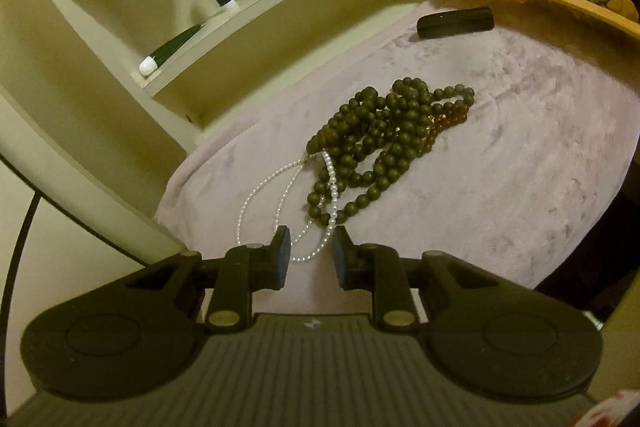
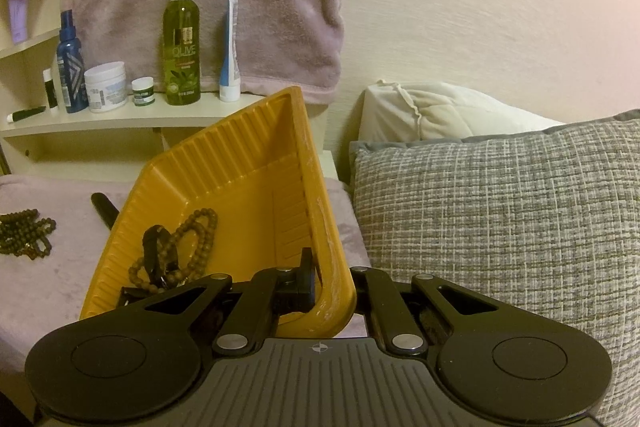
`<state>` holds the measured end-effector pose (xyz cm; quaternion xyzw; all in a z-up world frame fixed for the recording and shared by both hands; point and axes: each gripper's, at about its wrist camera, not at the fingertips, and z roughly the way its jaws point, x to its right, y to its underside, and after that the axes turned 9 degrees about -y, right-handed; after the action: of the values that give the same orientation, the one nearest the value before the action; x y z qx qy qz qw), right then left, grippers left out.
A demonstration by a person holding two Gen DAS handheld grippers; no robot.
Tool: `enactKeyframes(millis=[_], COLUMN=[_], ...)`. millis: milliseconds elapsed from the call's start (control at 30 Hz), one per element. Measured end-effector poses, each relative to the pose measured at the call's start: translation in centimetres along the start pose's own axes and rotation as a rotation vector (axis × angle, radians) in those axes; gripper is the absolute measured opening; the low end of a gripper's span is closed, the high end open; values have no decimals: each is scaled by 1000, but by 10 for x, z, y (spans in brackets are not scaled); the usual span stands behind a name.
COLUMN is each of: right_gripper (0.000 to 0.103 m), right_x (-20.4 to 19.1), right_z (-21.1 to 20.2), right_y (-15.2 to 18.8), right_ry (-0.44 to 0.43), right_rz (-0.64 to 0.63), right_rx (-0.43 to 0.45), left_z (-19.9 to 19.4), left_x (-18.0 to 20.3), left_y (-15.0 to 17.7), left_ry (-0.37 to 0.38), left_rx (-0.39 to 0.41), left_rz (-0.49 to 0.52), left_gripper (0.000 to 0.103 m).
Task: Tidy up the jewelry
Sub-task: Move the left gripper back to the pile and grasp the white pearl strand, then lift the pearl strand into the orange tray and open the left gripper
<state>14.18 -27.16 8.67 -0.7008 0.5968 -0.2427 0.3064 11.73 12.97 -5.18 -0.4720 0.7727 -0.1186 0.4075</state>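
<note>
The left gripper (image 1: 310, 241) hangs low over the pale purple blanket (image 1: 500, 155) with its jaws a little apart and nothing pinched between them. The near loop of a white pearl necklace (image 1: 288, 207) lies in the gap below the tips; whether the fingers (image 1: 283, 247) touch it is not clear. The pearls run up into a heap of dark bead necklaces (image 1: 384, 139) in the middle of the blanket, and a black bar-shaped thing (image 1: 454, 21) lies further off, near the shelf (image 1: 240, 27)

The right gripper (image 2: 328, 279) is clamped tight on the rim of a yellow tray (image 2: 248, 163), one finger inside the wall and one outside, holding the tray tilted. Inside the tray lie a string of brown beads (image 2: 196, 247) and a black strap (image 2: 154, 251)
</note>
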Motion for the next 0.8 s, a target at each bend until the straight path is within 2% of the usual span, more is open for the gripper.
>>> enactKeyframes(millis=[100,200,300,467,667,800], right_gripper=[6,6,6,6,6,6], right_x=[0,1,1,1,-1,-2], right_z=[0,-1,-1,-2,-3,-3], right_y=[0,1,1,0,-2,-2], right_ry=[0,-1,-1,-1,-3,-5], right_rz=[-1,-4,-5,-5,-9,-10], right_rx=[1,0,-1,1,4,7], left_z=[2,4,2,-14,-37,-49], left_x=[3,4,2,-19,-56,-73], left_y=[-2,-3,-4,-13,-40,-59], left_ry=[-4,0,-10,-20,-29,-36], left_rx=[8,0,4,34,100,141], left_rz=[34,53,52,-25,-121,-141], left_gripper=[19,2,3,2,2,3])
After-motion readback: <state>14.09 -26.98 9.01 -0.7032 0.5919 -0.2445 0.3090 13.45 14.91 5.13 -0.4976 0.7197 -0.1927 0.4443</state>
